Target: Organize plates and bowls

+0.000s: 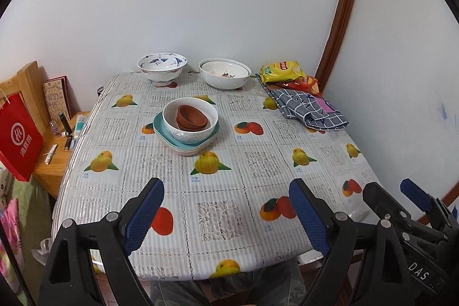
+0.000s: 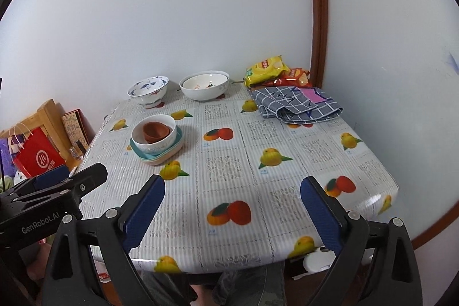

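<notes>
Mid-table stands a stack: teal square plates on a pinkish plate, a white patterned bowl on them, and small brown bowls nested inside it. Against the back wall are a blue-and-white footed bowl and a wide white bowl with another nested in it. My left gripper hangs open over the table's near edge, nothing between its fingers. The right gripper is beside it, also open and holding nothing.
Yellow and red snack bags and a grey checked cloth lie at the back right corner. A wooden side table with small items and a red paper bag stands left. A person's legs show below the table's near edge.
</notes>
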The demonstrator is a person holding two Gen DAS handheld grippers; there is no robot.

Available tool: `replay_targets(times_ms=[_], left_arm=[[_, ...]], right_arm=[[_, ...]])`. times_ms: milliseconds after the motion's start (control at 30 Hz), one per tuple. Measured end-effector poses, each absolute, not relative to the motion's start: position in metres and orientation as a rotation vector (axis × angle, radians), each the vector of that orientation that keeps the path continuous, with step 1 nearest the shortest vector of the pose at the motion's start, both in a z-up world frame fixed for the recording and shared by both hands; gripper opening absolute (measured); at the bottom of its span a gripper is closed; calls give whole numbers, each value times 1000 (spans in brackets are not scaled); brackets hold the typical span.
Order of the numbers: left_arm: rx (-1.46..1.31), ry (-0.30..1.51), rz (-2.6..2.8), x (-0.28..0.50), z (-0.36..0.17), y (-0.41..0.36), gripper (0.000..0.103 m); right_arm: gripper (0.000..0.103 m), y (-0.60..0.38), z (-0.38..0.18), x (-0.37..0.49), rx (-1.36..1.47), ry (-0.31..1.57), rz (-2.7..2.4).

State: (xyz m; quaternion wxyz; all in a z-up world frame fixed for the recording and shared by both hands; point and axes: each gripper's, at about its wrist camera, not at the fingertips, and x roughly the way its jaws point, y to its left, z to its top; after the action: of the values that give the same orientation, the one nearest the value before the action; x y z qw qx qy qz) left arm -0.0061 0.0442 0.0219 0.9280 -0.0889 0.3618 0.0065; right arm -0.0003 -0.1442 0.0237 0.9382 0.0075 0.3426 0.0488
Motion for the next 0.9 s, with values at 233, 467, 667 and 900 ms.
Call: replay_targets(times_ms=[233, 467, 667, 900], left_arm=[[-158, 714, 30, -16, 29, 40, 88], [-164, 714, 33, -18, 28, 41, 88], [-158, 719, 32, -18, 25, 38, 88], [-157, 719, 29, -18, 24, 36, 88]], right_arm=[[95, -147, 28, -11, 18, 684, 100], [95, -147, 28, -14, 21, 680, 104], [95, -149, 28, -16, 24, 677, 100], [95, -152, 28, -18, 34, 677, 96]])
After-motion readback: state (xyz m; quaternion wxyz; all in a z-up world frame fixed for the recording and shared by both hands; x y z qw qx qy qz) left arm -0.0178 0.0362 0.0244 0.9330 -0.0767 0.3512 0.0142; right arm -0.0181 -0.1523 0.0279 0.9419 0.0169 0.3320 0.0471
